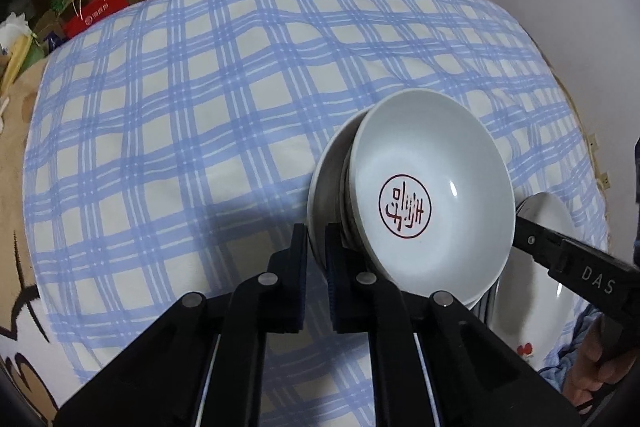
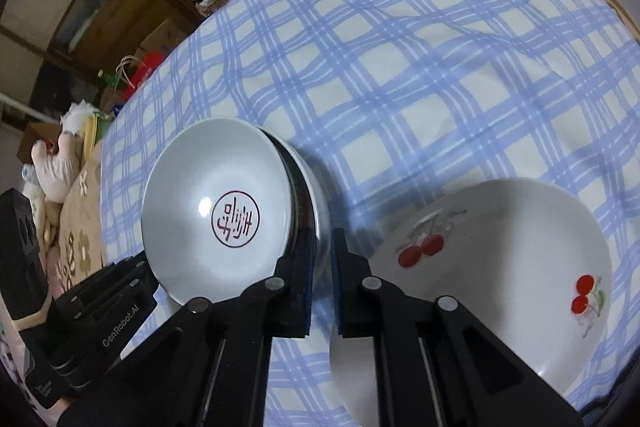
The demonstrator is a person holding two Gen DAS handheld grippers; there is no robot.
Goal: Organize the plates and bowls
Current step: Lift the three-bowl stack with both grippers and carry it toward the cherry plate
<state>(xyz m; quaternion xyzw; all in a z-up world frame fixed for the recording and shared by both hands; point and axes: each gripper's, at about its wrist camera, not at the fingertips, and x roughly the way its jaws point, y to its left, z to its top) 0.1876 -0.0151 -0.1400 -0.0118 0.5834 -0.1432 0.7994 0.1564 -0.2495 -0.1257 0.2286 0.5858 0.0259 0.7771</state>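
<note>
Stacked bowls point(image 1: 430, 187), a red seal inside the top one, sit left of the cherry plate point(image 2: 500, 267) on the checked cloth point(image 1: 200, 107). Left gripper point(image 1: 316, 247) and right gripper point(image 2: 324, 251) each clamp the bottom bowl's rim on opposite sides. Bowls look gathered; setting them with the plate seems left.

The cloth point(image 1: 200, 147) is cream, crossed by a pale blue plaid of wide and thin stripes. The top bowl point(image 1: 432, 187) is plain white inside, with a dark red circle and red characters printed at its centre. The plate point(image 2: 500, 267) is white with pairs of bright red cherries on thin grey-green stems. Both claws, left point(image 1: 316, 259) and right point(image 2: 323, 267), are matt black with dark blue pads. A red paper bag point(image 1: 96, 13) with white lettering stands in the background.
</note>
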